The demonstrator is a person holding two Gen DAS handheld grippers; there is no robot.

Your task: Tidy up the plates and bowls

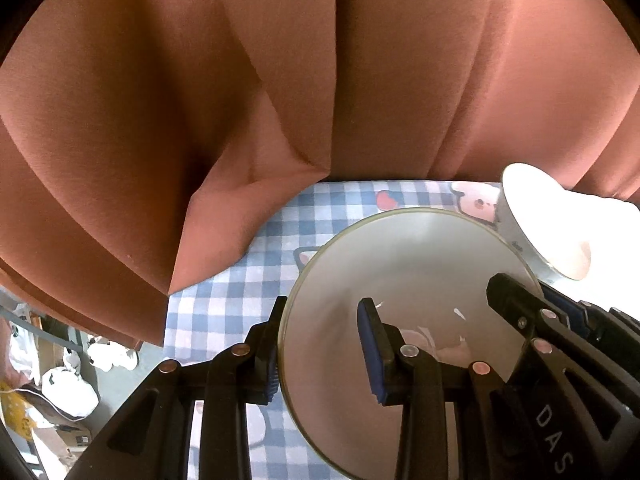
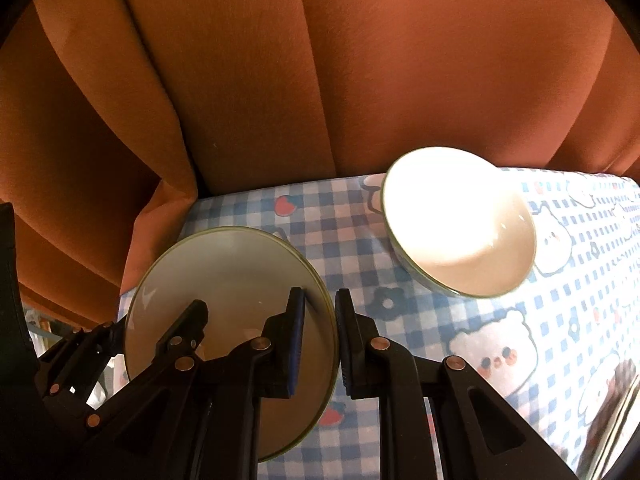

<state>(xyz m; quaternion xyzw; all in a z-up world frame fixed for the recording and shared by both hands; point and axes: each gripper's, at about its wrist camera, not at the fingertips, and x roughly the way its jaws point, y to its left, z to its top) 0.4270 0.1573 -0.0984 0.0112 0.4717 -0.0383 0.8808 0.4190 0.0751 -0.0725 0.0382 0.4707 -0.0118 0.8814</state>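
- Plate (image 1: 400, 280): pale, thin dark rim, lying on the checked-cloth worktop (image 1: 224, 304) near the curtain (image 1: 200, 100).
- Left gripper (image 1: 324, 344): jaws clenched on the plate's left rim, one pad outside the edge, one over the plate face.
- Right gripper (image 2: 320, 340): jaws clenched on the plate's right rim in the same manner.
- Bowl (image 2: 460, 220): white, brightly lit, standing on the worktop beyond the plate's right side, apart from both grippers.
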